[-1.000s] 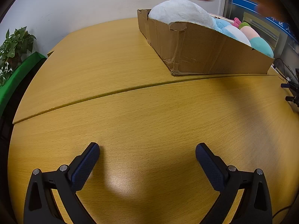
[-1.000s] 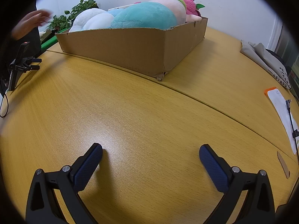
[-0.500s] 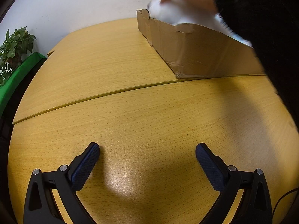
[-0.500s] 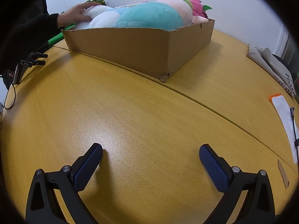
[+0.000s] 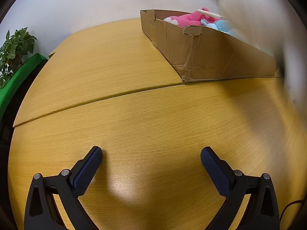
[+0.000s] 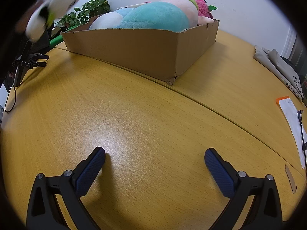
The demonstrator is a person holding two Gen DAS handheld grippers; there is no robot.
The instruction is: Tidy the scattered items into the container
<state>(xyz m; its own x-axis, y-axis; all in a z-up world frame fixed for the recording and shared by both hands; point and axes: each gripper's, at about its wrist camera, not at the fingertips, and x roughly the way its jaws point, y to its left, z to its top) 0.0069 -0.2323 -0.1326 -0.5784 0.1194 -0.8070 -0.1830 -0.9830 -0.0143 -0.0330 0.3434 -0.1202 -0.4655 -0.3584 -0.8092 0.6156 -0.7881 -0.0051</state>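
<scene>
Since half a second ago, the white plush (image 6: pixel 51 9) is being lifted out of the cardboard box (image 5: pixel 207 57) by a person's bare hand, and it is now passing as a blur above the box's far-left corner in the right view (in the left view it is only a pale smear at the right edge). Both tools are resting low over the desk (image 5: pixel 134 115), unmoved. The left tool (image 5: pixel 151 154) is sitting with its blue pads wide apart and gripping nothing; the right tool (image 6: pixel 155 155) is likewise spread and empty. The teal plush (image 6: pixel 153 17) and pink plush (image 5: pixel 189 18) are lying heaped in the box, so the tidying looks essentially complete. Probably the white toy is being pulled out to scatter it again, which would explain why both tools are waiting well back from the box.
</scene>
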